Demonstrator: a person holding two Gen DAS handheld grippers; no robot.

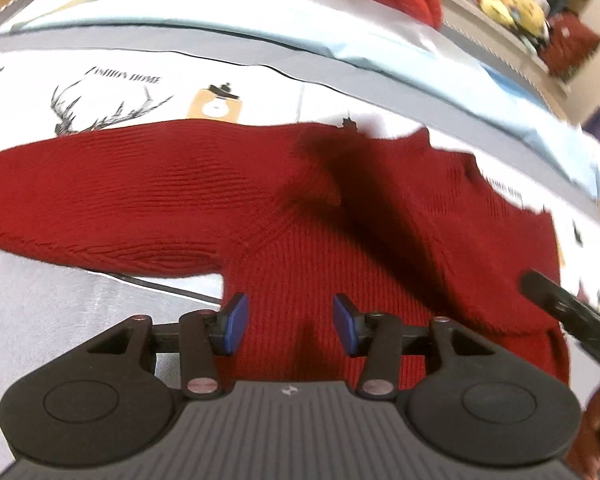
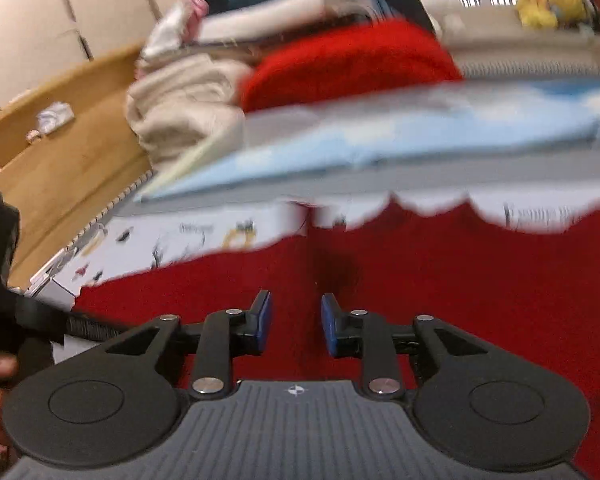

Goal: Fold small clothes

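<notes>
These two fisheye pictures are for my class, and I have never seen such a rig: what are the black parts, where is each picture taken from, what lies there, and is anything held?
A person holds one hand tool in each hand, each with a camera looking along its two fingers. The left gripper and the right gripper both stand open, holding nothing. Below them a dark red ribbed knitted sweater lies spread on a white printed bedsheet. Behind it is a pile of folded clothes.
</notes>
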